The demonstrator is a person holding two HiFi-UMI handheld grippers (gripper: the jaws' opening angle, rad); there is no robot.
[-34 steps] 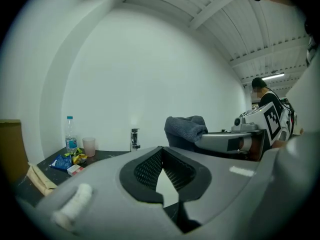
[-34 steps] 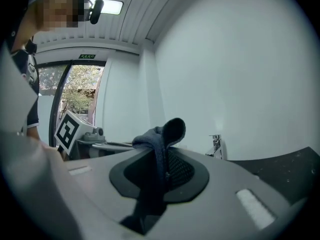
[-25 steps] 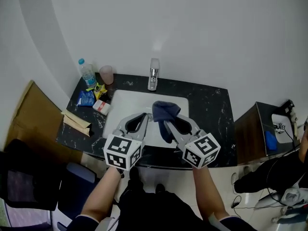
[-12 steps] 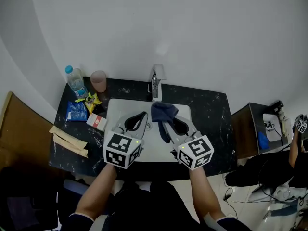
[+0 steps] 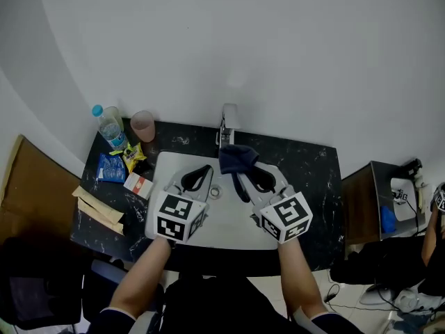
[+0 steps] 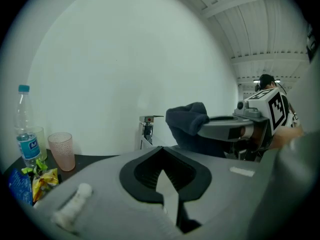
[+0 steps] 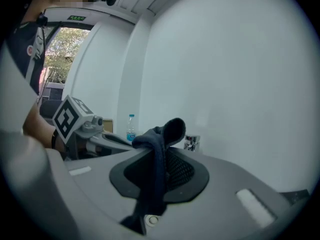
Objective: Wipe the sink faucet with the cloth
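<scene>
**Sink station: cloth held short of the faucet**

Head view. Both grippers were held over the white sink (image 5: 226, 220), which is set into a black marbled desk (image 5: 313, 179). The left gripper (image 5: 203, 171) sat over the left half of the basin and the right gripper (image 5: 245, 175) over the right half, both pointing toward the back wall. A dark blue cloth (image 5: 236, 157) was bunched at the tips of the right gripper, with a tail hanging down between its fingers. The chrome faucet (image 5: 227, 120) stood at the back rim of the sink, just beyond the cloth. Whether the two touched could not be told from this angle. On the desk left of the sink were a water bottle (image 5: 110, 127), a pink cup (image 5: 143, 125), a blue packet (image 5: 110, 167), a yellow wrapper (image 5: 130, 155) and a small white-and-red box (image 5: 139, 184).

Left gripper view. The fingers were pressed together with nothing between them. The faucet stood ahead, the cloth just to its right on the other gripper, and the bottle and cup at far left.

Right gripper view. The fingers were pinching the cloth. A fold rose above the tips and the rest trailed down toward the camera. The faucet showed just right of the fold, apart from it.
</scene>
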